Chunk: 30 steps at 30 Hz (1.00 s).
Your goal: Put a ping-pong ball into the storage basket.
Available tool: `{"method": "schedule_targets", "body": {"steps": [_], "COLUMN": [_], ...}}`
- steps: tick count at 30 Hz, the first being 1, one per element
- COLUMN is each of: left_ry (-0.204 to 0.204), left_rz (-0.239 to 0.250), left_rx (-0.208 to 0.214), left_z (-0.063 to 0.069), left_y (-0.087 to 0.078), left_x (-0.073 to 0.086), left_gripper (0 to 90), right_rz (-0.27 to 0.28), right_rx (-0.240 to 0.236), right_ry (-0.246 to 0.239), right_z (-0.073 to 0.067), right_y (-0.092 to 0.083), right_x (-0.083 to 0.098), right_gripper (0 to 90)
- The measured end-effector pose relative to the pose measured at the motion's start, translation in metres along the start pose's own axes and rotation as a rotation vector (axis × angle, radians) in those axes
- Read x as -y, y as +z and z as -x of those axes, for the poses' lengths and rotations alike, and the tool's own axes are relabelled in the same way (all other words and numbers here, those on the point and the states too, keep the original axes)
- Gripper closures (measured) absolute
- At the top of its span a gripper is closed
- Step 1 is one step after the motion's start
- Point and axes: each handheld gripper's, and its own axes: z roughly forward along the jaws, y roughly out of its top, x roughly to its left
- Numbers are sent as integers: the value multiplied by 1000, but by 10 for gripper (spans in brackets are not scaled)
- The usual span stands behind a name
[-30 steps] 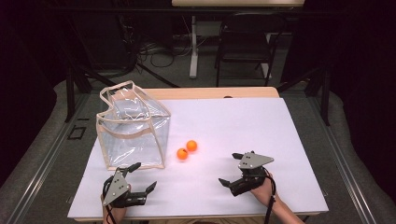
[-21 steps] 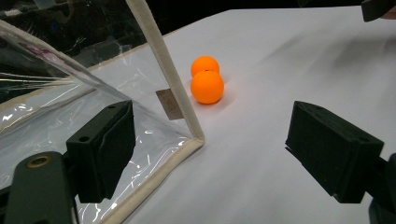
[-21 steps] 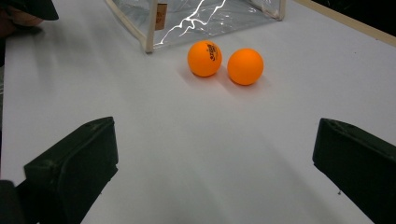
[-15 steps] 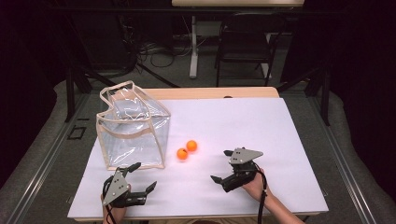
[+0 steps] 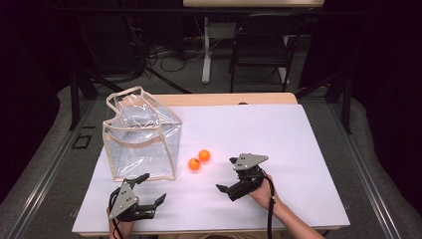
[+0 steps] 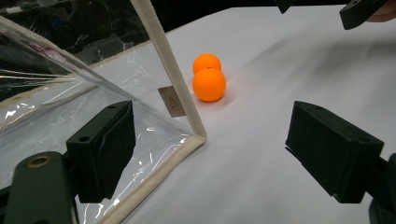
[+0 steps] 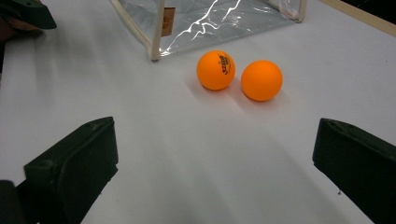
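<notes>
High view: the approach step is judged in hand, the right gripper (image 5: 230, 175), jaws apart and empty, being aimed at 2 orange balls (image 5: 199, 160) beside the clear bag (image 5: 142, 137); closure on 1 ball is called for next.

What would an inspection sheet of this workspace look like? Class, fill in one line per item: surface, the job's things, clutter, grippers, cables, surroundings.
Surface: white table top, flat, with a wooden edge at the far side.
Job's things: two orange balls side by side, close together, beside the clear bag; one ball carries a printed mark. The bag stands open and upright with cream trim.
Clutter: nothing seen.
Grippers: left gripper open, near the bag's front corner; right gripper open, pointed at the balls, holding nothing.
Cables: a black cable trails from the right gripper along the forearm.
Surroundings: dark room, a chair and floor cables behind the table.
</notes>
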Motion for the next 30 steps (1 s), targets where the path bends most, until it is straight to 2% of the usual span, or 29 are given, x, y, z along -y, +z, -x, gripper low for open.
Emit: {"method": "schedule_targets", "body": {"steps": [11,30], "left_ry": [7,14], "left_rz": [0,-1], "left_rx": [4,5], "left_z": [1,1], "left_y": [0,-1], "left_x": [0,-1], "left_gripper": [157,157], "right_rz": [-23,-27], "right_rx": [-22,-59], "right_ry": [-17,-38], "right_z": [-3,-10], "right_y": [13,32], "right_x": [-9,-22], "right_gripper": [0,0]}}
